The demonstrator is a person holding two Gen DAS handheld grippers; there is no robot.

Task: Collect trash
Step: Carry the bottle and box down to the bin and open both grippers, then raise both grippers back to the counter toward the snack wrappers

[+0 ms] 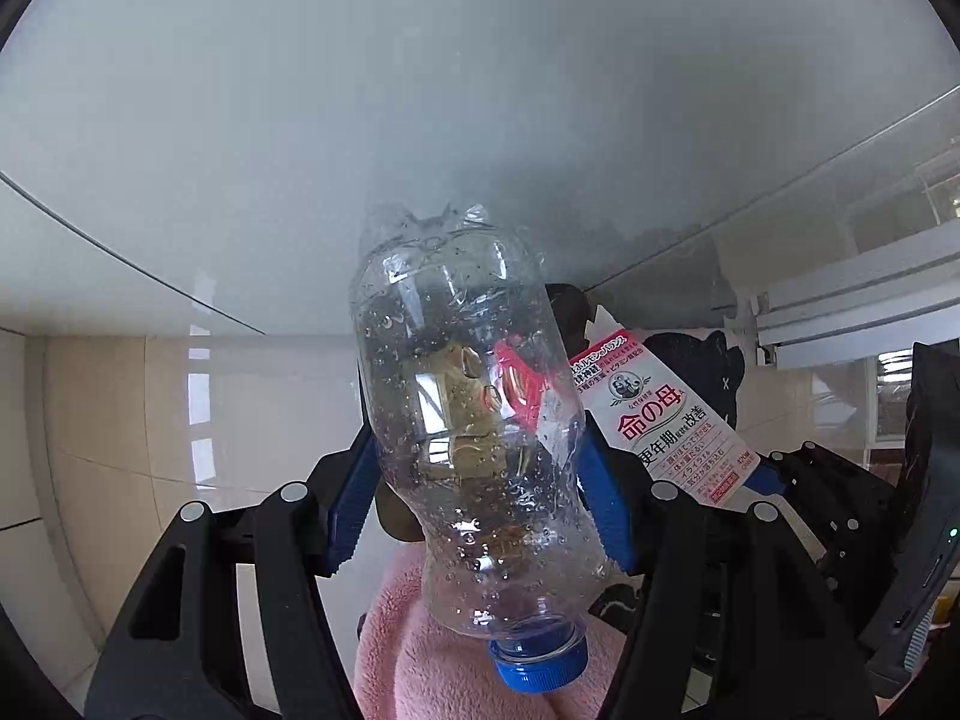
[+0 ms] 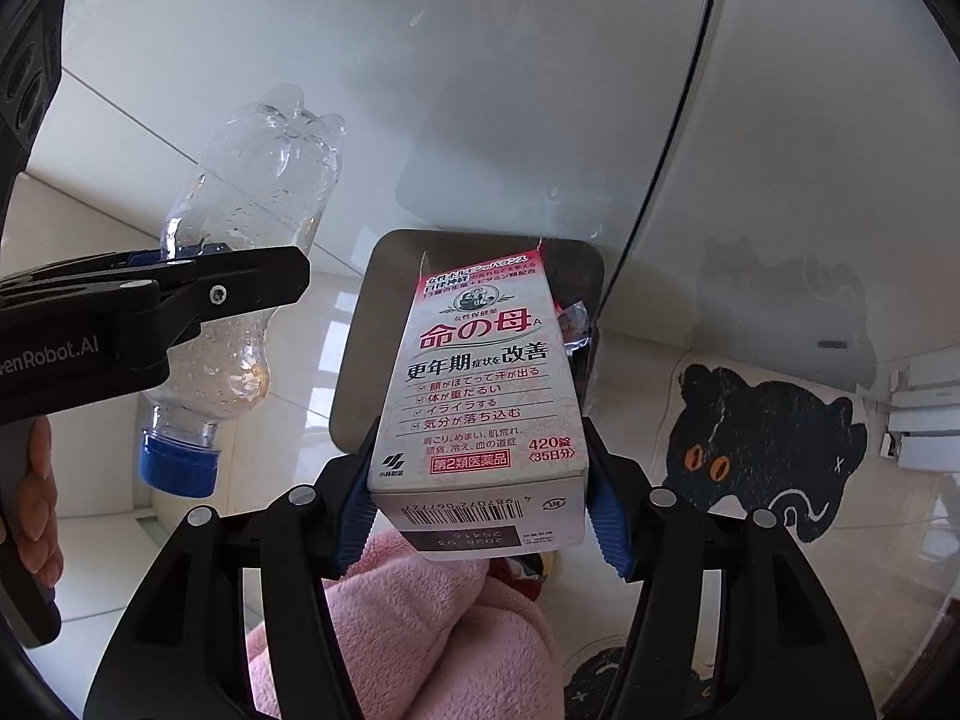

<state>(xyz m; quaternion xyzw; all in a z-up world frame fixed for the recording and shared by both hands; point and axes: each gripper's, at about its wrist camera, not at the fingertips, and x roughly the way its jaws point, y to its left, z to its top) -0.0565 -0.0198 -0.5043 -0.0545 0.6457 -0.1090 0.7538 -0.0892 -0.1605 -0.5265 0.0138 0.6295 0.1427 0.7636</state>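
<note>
A clear plastic bottle (image 1: 468, 360) with a blue cap (image 1: 540, 663) is clamped between the blue pads of my left gripper (image 1: 477, 438), cap towards the camera. The right wrist view shows the same bottle (image 2: 258, 180) and the left gripper (image 2: 252, 276) from the side. My right gripper (image 2: 480, 426) is shut on a white and pink medicine box (image 2: 486, 396) with a torn-open top. That box (image 1: 666, 414) appears again at the right of the left wrist view. Just behind the box is a silver metal bin (image 2: 384, 312) with wrappers (image 2: 576, 324) in its dark opening.
A glass tabletop (image 1: 420, 90) spreads out ahead, with its edge (image 2: 690, 120) running down the right wrist view. A black cat-shaped mat (image 2: 762, 438) lies on the pale tiled floor. Pink fluffy fabric (image 2: 420, 618) sits under both grippers. A person's hand (image 2: 36, 498) holds the left tool.
</note>
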